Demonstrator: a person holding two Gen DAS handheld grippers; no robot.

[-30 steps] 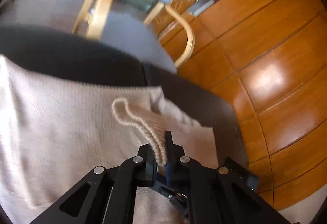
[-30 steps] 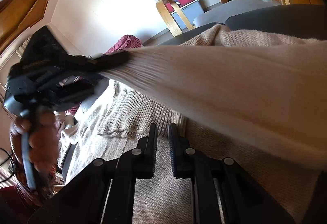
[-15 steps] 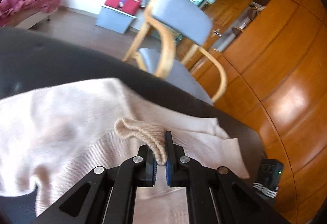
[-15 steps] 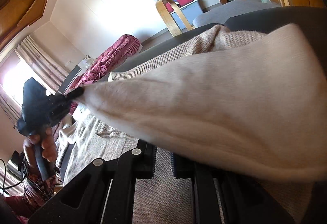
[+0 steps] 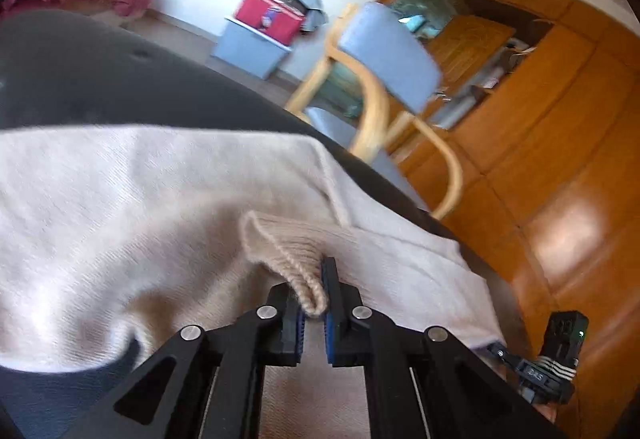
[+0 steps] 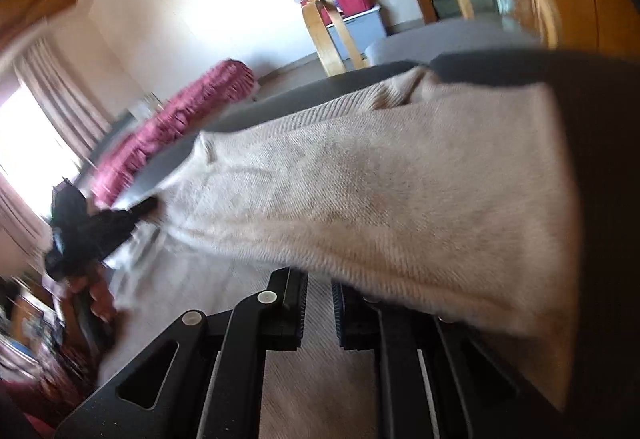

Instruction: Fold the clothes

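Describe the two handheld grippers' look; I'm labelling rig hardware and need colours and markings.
Both are matte black linkage frames with silver pivot rivets. The left gripper has blue ribbed pads lining its jaws; a small black module with a green light sits beside it. The right gripper has dark ribbed pads. No sleeves show.

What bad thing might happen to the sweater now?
The left gripper pinches only a thin ribbed edge of the sweater, so it might slip out mid-fold. In the right wrist view, the lifted flap hangs over the right gripper, whose jaws stand a little apart with no cloth seen between them; the flap could snag there. Near the edge, a small black device might get knocked.
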